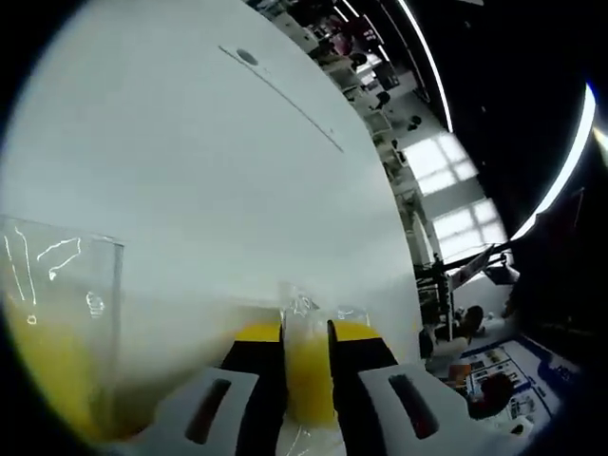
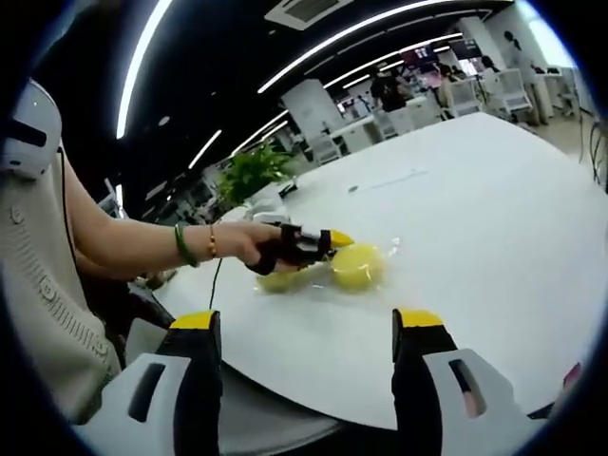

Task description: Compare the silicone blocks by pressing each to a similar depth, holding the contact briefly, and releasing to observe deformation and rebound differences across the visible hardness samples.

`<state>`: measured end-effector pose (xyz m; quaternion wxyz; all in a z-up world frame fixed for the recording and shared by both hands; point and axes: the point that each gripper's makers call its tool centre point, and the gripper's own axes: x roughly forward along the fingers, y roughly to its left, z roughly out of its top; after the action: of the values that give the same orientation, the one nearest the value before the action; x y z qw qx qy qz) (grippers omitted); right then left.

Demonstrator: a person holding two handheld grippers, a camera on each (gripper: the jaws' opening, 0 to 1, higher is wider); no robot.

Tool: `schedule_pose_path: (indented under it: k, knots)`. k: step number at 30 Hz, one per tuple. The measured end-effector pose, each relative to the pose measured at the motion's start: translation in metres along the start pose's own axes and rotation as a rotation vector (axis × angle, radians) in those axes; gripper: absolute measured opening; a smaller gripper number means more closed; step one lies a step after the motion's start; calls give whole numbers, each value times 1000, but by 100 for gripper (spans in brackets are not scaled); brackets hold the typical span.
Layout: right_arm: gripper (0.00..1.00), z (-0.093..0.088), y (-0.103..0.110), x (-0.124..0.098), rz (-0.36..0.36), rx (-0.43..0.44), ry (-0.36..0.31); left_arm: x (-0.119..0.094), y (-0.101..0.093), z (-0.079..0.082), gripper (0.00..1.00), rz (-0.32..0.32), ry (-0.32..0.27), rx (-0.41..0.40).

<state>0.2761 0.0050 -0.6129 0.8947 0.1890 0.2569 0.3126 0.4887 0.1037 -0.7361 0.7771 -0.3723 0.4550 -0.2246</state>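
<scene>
Left gripper view: we see the left claw [image 1: 309, 356] clamped narrowly on a yellow block [image 1: 309, 375] in clear wrap, above the white worktop [image 1: 209, 171]; a second block [image 1: 47, 361] lies to its left. Right gripper view: the right claw [image 2: 309, 332] stands wide and empty, well apart from the left claw [image 2: 334, 240], which a hand [image 2: 255, 244] holds against the blocks [image 2: 356, 266] ahead.

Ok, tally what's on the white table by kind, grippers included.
Yellow silicone blocks in clear wrap: 2, one block between the jaws of the left gripper, a second block beside it
Grippers: 2, the left gripper and the right gripper
White table: 1
Total: 5
</scene>
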Motion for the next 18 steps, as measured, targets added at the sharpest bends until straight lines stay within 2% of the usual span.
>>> schedule_pose_path:
  k: [4, 6, 7, 8, 9, 13, 16, 18]
  knots:
    - [66, -2, -1, -1, -1, 5, 3, 2, 1, -4, 8, -3, 16, 41]
    - [66, -1, -1, -2, -3, 3, 0, 2, -5, -7, 0, -43, 24, 30]
    - [66, 0, -2, -2, -3, 2, -4, 2, -4, -7, 0, -33, 24, 39]
    - [66, 1, -2, -2, -3, 2, -6, 1, -7, -8, 0, -49, 36, 74]
    - [66, 2, -2, -2, -2, 1, -7, 1, -4, -9, 0, -35, 41, 117]
    - [65, 4, -2, -1, 0, -7, -8, -1, -5, -9, 0, -43, 36, 84]
    - [65, 6, 1, -1, 4, -9, -14, -1, -10, -9, 0, -66, 35, 130]
    - [65, 6, 1, -1, 6, -9, -14, -4, -15, -9, 0, -90, 31, 129]
